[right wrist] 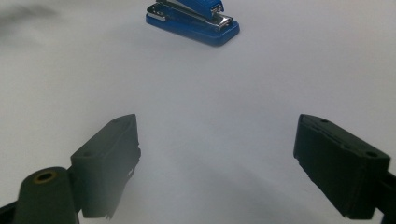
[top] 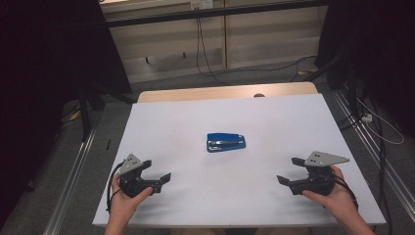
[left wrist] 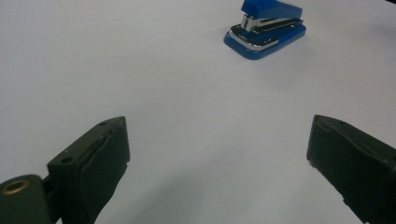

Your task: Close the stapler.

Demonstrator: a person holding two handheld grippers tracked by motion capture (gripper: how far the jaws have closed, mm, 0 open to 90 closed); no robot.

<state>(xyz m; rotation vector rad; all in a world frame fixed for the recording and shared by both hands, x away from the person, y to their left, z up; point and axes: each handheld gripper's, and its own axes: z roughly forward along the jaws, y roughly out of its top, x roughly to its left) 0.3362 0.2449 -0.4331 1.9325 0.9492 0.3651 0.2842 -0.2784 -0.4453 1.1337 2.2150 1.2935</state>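
A small blue stapler lies flat near the middle of the white table top. My left gripper rests low at the front left, held in a hand, its jaws spread wide and empty. In the left gripper view the stapler sits far ahead, up and to the right of the left gripper. My right gripper sits at the front right, open with nothing between its jaws. From the right gripper view the stapler lies ahead, slightly left of the right gripper.
A wooden strip runs along the table's far edge. Beyond it are pale cabinets and hanging cables. Dark curtains flank both sides. Metal rails run on the floor beside the table.
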